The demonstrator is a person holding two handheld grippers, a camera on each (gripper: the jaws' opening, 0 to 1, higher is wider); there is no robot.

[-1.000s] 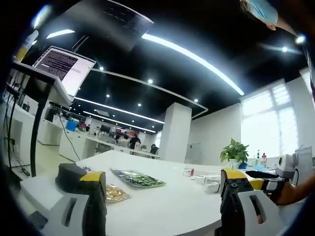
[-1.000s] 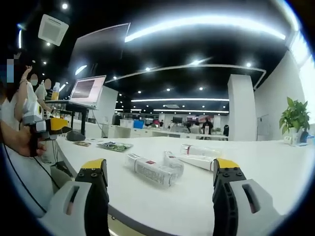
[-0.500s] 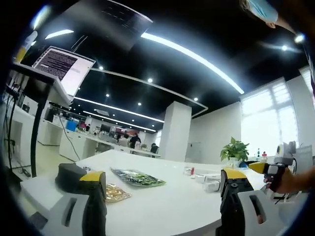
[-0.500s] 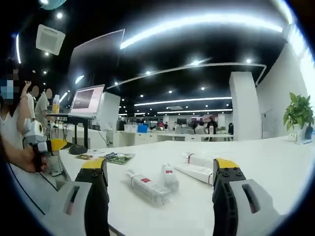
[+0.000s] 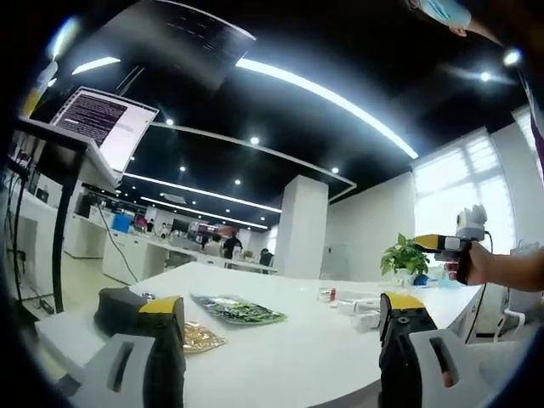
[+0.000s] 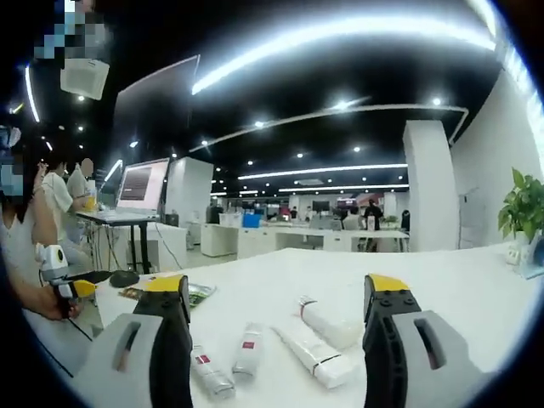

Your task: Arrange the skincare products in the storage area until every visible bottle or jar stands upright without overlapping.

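Several white skincare tubes lie flat on the white table point(image 6: 442, 280): two small ones with red labels point(image 6: 208, 374) point(image 6: 246, 348) and two longer ones point(image 6: 310, 353) point(image 6: 327, 319). They lie below and between the jaws of my right gripper point(image 6: 272, 327), which is open and hovers above them with nothing in it. In the left gripper view the same tubes point(image 5: 357, 311) show small at the far side of the table. My left gripper point(image 5: 285, 340) is open and holds nothing. A hand holds the right gripper point(image 5: 449, 246) high at the right.
A green packet point(image 5: 238, 308), a gold packet point(image 5: 201, 335) and a black mouse point(image 5: 117, 304) lie near the left gripper. A laptop point(image 6: 140, 183) stands on a raised stand. A potted plant point(image 5: 404, 257) sits at the table's far end. A person point(image 6: 21, 238) stands at the left.
The right gripper has risen well above the table, so the tubes now sit lower between its jaws. The left gripper has barely moved. Both stay open.
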